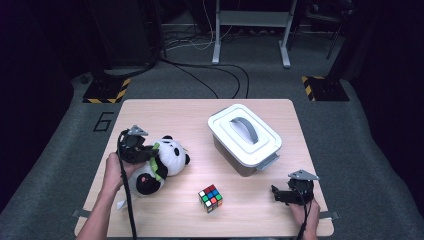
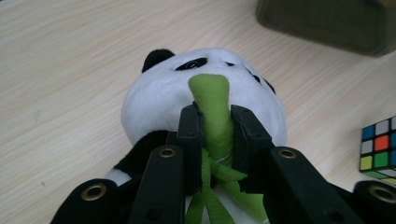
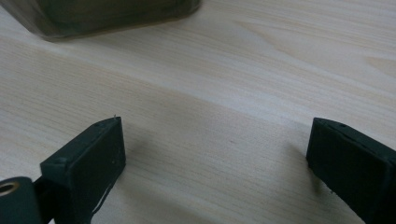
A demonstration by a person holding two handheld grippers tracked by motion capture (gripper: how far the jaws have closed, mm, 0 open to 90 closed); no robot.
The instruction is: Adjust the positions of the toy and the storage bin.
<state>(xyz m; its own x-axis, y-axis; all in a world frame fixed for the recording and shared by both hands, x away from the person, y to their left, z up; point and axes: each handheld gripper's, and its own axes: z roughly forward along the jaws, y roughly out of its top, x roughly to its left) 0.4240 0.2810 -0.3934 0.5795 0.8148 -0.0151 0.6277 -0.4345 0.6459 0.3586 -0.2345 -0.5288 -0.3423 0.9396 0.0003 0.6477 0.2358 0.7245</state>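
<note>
The left hand-held gripper (image 2: 214,133) was clamped on the green scarf (image 2: 212,109) of a plush panda (image 1: 160,162), its two black jaws pressed against either side of the green felt strip just below the toy's chin. In the left gripper view the panda's white head (image 2: 163,93) with its black ear and eye patches lay directly beyond the jaws. In the high view the panda lay at the left side of the light wooden surface (image 1: 165,112), with the person's left hand (image 1: 116,172) wrapped around the gripper's body beside it.

The right hand-held gripper (image 1: 277,194) rested near the front right corner of the surface, held by the right hand (image 1: 302,210); its jaws stood wide apart with only bare wood between them, and it touched nothing else.

A Rubik's cube (image 1: 210,198) sat toward the front middle of the surface, between the two grippers and apart from both. A white-lidded storage box (image 1: 244,139) with a grey handle stood closed farther back on the right half, well apart from the panda.
</note>
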